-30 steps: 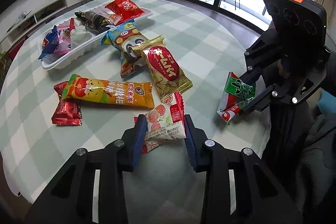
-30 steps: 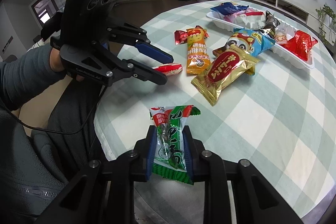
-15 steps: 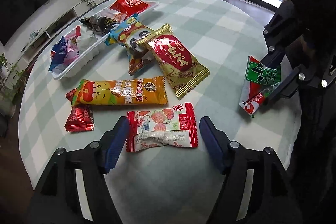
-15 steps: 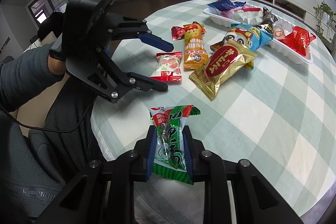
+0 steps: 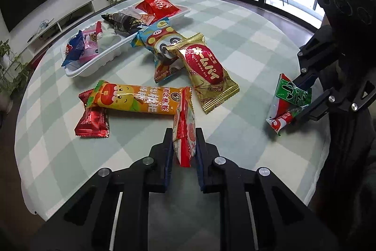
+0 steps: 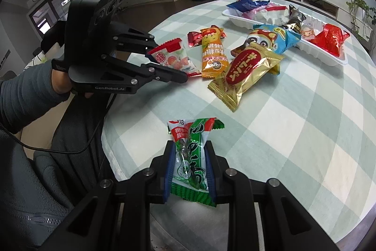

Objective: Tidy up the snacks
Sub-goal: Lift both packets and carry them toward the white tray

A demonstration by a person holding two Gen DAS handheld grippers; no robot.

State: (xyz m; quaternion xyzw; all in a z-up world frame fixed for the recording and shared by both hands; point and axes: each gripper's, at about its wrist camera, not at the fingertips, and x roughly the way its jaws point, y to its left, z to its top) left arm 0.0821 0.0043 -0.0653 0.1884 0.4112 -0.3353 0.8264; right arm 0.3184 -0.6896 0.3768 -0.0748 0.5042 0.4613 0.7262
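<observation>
My left gripper [image 5: 183, 133] has its jaws closing tight on a red and white strawberry packet [image 5: 185, 119], pads pressing both its sides. The packet stands on edge, its far end over the orange packet [image 5: 134, 100]. From the right wrist view that left gripper [image 6: 168, 62] holds the strawberry packet [image 6: 174, 58] just above the table. My right gripper [image 6: 189, 149] is shut on a green and red packet [image 6: 190, 161] near the table's front edge. The left wrist view shows the right gripper [image 5: 297, 100] holding the green packet [image 5: 291, 95] at the right.
A white tray [image 5: 94, 69] with several snacks stands at the far left. A gold packet [image 5: 206, 72], a blue panda packet [image 5: 159, 44] and a small red packet [image 5: 92, 121] lie on the checked tablecloth. A person's grey sleeve [image 6: 23, 95] is beside the table edge.
The left gripper opened wide around the strawberry packet lying flat, then shut on it, and the packet now stands on edge between the pads. The right gripper kept still with its green packet.
</observation>
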